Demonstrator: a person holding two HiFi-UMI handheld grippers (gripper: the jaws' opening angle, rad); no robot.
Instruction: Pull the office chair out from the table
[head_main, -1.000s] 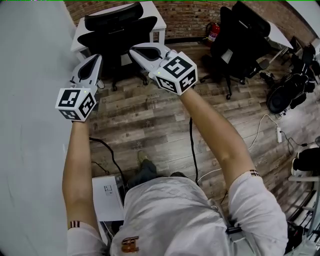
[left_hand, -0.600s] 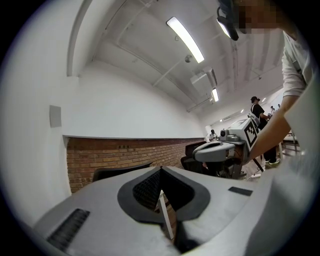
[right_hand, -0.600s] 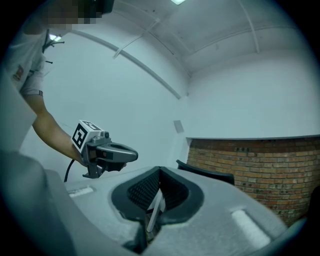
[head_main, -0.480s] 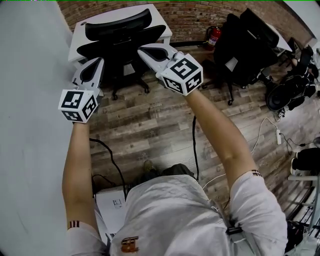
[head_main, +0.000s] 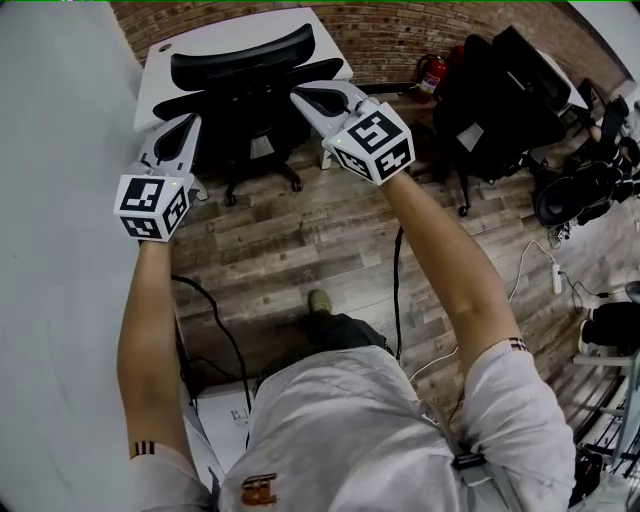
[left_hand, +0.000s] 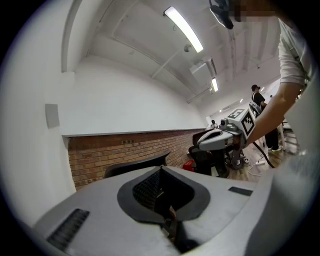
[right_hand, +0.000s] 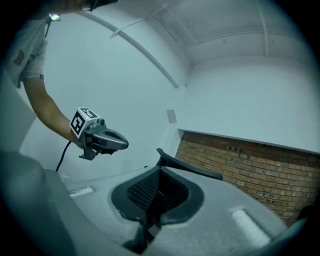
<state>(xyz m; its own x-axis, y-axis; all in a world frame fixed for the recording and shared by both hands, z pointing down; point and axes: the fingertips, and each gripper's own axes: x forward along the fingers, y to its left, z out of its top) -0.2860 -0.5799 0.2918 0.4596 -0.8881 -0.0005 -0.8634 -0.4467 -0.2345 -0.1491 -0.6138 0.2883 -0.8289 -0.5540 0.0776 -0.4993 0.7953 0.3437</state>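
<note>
Wooden plank floor (head_main: 290, 250) runs below both tools. A white wall (head_main: 60, 300) stands close on the outer side of the left gripper. A brick wall (head_main: 370, 30) lies far ahead of both tips.

White table (head_main: 240, 30): straight ahead of the tools, against the brick wall.

Black mesh office chair (head_main: 245, 85): directly ahead of and between the two grippers, its back toward me and its seat pushed in at the table. Its curved headrest (head_main: 240, 60) sits just past the tips. From my right gripper view the headrest shows beyond the closed jaws with a gap. I see no contact on either side.

More black chairs (head_main: 500, 100): a cluster well off to the outer side of the right gripper.

Left gripper (head_main: 188, 122): held level, jaws fully together, nothing between them. It is near the chair's left edge.

Right gripper (head_main: 300, 95): held level, jaws fully together, also empty. It is near the right edge of the chair back, slightly farther forward than the left.

Red fire extinguisher (head_main: 432, 70): ahead and to the right of the right gripper, at the foot of the brick wall.
</note>
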